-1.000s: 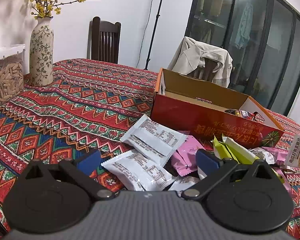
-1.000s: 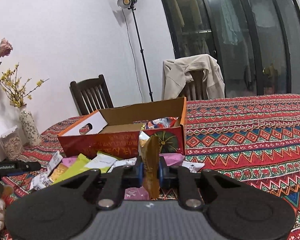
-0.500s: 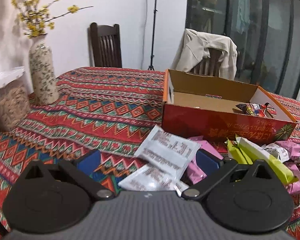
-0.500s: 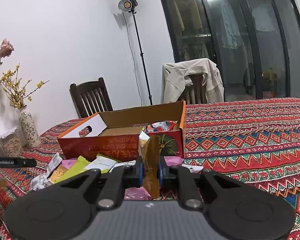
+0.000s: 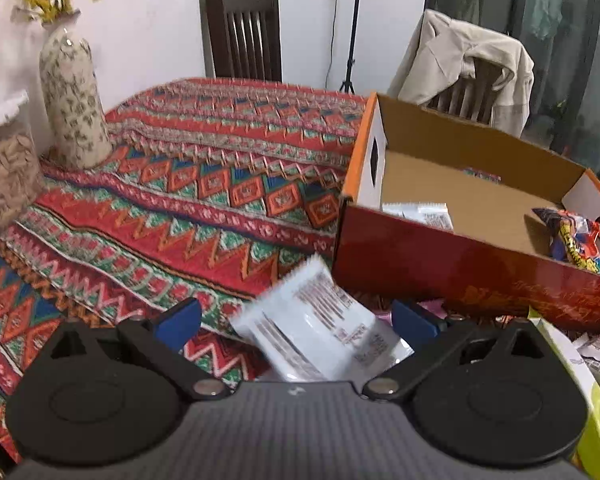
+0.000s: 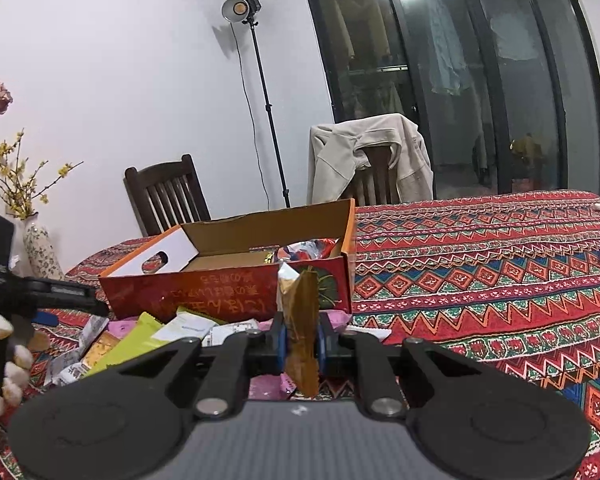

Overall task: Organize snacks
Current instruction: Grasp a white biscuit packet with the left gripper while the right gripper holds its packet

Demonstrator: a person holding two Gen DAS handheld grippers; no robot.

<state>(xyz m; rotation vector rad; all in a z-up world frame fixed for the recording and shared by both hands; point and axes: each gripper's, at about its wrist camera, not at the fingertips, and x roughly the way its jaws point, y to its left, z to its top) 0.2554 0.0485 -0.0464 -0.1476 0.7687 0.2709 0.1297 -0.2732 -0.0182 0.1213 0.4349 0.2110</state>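
left wrist view: left hand-held gripper (image 5: 296,322) spread wide, blue pads apart w/ nothing pinched. white snack packet (image 5: 312,326) lies tilted between the pads on the bench (image 5: 204,200), just in front of the red cardboard box (image 5: 460,276). inside the box: a small white packet (image 5: 420,214) near the left end, colourful wrapper (image 5: 572,240) at the right end. green-yellow pack (image 5: 596,432) at lower right. floral vase (image 5: 72,104) + clear jar (image 5: 4,176) far left.

right wrist view: right hand-held gripper (image 6: 300,338) pressed together on a brown-gold snack packet (image 6: 300,332), held upright, above the loose snack pile (image 6: 140,340) in front of the box (image 6: 228,292). left gripper body visible at far left edge.
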